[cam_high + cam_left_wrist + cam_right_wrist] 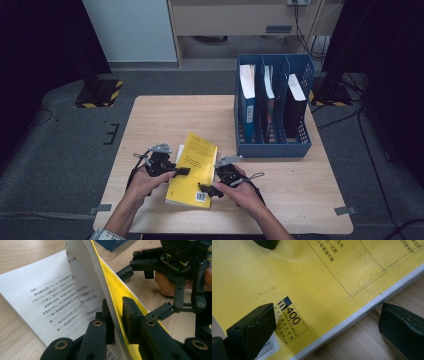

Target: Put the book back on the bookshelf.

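A yellow paperback book (196, 159) lies on the wooden table near its front edge. My left gripper (183, 171) is shut on the left edge of the yellow cover (113, 286), which stands lifted and curled. Under it a printed white page (47, 295) is bared. In the left gripper view the jaws (117, 312) pinch the cover together with a leaf or so. My right gripper (207, 190) stands open at the book's lower right corner. One of its fingers (252, 327) rests on the cover (312, 277) by the barcode, while the other is over the bare table beside the book's edge.
A blue three-slot file rack (272, 146) stands at the back right of the table (160, 115), with a book or folder upright in each slot. Bare tabletop lies behind and to the left of the book. Dark floor and black stands surround the table.
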Demonstrator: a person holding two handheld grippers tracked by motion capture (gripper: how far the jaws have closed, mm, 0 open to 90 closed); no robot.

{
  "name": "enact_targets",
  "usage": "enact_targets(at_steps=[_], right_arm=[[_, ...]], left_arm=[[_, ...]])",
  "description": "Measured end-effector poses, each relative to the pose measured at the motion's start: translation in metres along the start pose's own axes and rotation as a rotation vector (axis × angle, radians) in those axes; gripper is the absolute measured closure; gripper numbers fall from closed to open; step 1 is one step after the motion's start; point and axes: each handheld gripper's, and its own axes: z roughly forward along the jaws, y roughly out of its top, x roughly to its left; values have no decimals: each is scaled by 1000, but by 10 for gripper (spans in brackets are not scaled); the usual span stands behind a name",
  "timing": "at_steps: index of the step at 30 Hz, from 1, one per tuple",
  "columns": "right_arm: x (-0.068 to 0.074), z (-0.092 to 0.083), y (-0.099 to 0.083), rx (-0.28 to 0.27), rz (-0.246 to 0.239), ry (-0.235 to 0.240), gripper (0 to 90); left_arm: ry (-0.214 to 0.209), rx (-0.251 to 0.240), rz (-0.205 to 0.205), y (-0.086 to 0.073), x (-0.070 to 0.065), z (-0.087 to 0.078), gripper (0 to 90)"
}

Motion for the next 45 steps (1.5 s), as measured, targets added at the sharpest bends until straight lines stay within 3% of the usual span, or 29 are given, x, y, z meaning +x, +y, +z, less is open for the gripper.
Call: enact_targets(at_steps=[6,14,18,19,21,23,26,29,31,38,45], right_arm=[[-2,1,3,8,13,50,5],[-8,3,6,-10,41,65,10],[-15,2,8,-14,93,120,75],[-18,0,10,-18,92,123,137],[-18,-1,10,-21,79,119,147],[-13,-5,15,-26,12,90,189],[-10,-10,20,-52,-2,71,243],[-4,-18,32,-94,-40,39,330],[-3,-20,36,-98,-51,32,339],[11,-33,66,-108,-159,-22,369],[23,-38,83,-87,-234,-27,369]], left_arm=[[-34,-16,11,2,-3,-4,821],[-41,2,39,3,-6,-7,821],[-46,11,59,4,-8,-8,821],[-28,35,76,3,-7,-9,820],[-21,46,82,3,-7,-9,819],[-8,66,93,1,-5,-10,813],[2,73,93,-1,-2,-12,811],[11,64,98,-1,-1,-14,811],[19,50,106,0,-1,-17,811],[47,-11,109,3,0,-22,819],[79,-33,126,5,0,-27,831]])
